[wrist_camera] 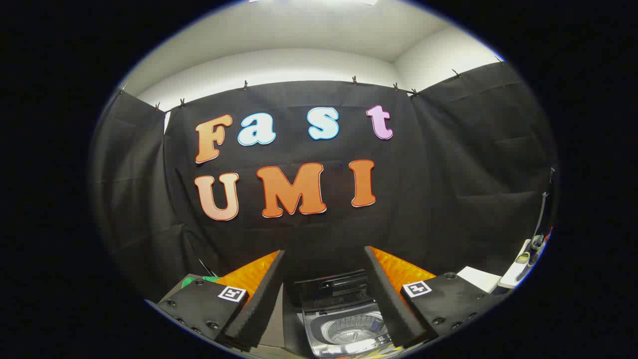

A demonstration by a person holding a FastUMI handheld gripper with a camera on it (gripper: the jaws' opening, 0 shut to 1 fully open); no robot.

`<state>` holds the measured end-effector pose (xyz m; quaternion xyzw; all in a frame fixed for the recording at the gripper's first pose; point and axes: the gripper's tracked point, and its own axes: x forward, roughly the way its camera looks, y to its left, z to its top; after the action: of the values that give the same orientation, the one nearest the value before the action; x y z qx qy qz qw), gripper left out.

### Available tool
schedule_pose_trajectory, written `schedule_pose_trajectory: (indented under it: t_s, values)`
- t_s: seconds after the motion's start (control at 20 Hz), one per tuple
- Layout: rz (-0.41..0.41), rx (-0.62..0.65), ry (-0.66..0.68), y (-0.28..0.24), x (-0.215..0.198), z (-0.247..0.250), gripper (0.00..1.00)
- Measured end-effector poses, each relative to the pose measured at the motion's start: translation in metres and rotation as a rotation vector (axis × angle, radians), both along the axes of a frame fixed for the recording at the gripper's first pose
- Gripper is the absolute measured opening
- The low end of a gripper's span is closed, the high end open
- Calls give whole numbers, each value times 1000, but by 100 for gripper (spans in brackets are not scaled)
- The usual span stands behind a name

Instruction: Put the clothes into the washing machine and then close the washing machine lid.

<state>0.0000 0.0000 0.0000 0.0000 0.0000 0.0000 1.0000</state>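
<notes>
Gripper [324, 259] held high, fingers spread wide, nothing between the pads; black foam pads face inward, orange backing [251, 273] shows behind them, square markers on the black finger mounts. Washing machine [344, 319] sits low between the two fingers, below and beyond the tips, seen from above at a steep angle. Its near edge is cut off and the right finger covers its right side, so full outline not visible. Lid [331, 284] is up, standing at the back of the machine as a dark panel toward the black cloth wall [448, 174]; hard to separate from the cloth behind it. Drum opening [349, 331] faces up, round, silver-grey, ribbed ring inside, pale grey top deck around it. Machine's front-to-back axis runs roughly along the line of the fingers, lid end farthest. Inside of drum partly seen; contents cannot be told. A scrap of green [192, 281] peeks out just behind the left finger mount, mostly hidden, could be cloth but too little shows to say. To the right beyond the right finger mount, a white flat object [478, 278] and some small dark items [531, 249] at the far right, distorted and too small to identify. White wall and ceiling above the cloth.
</notes>
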Motion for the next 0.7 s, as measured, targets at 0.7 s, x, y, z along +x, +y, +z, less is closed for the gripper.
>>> schedule_pose_trajectory:
  t_s: [0.7]
  values:
    - [-3,-5,20,1,3,-3,99]
